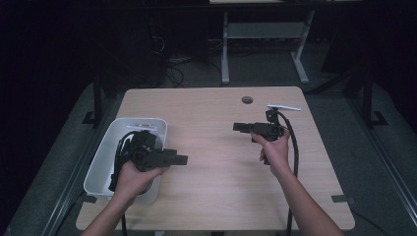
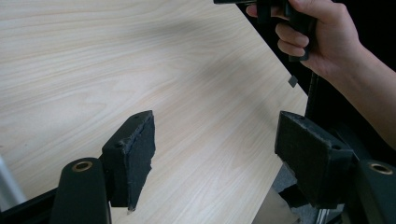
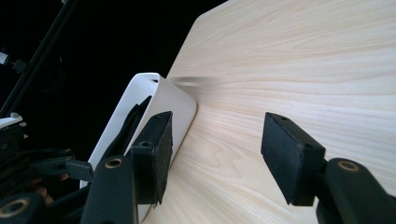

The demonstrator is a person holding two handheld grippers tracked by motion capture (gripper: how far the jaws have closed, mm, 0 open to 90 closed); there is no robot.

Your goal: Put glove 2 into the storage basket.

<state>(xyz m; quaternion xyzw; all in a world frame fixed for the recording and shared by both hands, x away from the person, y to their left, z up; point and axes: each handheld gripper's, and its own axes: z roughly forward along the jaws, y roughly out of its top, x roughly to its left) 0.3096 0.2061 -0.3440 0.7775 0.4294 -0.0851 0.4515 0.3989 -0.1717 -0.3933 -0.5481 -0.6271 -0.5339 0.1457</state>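
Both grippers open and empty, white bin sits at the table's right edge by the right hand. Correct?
Not quite. The white bin sits at the table's left edge, by the left gripper, as the high view shows. Both the left gripper and the right gripper are open and empty.

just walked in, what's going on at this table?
A person holds a two-jaw gripper in each hand over a wooden table. The left gripper hovers beside a white bin with dark items inside; the right gripper sits mid-table, pointing toward it. Both have jaws open, nothing between them. A thin white strip lies at the far right.
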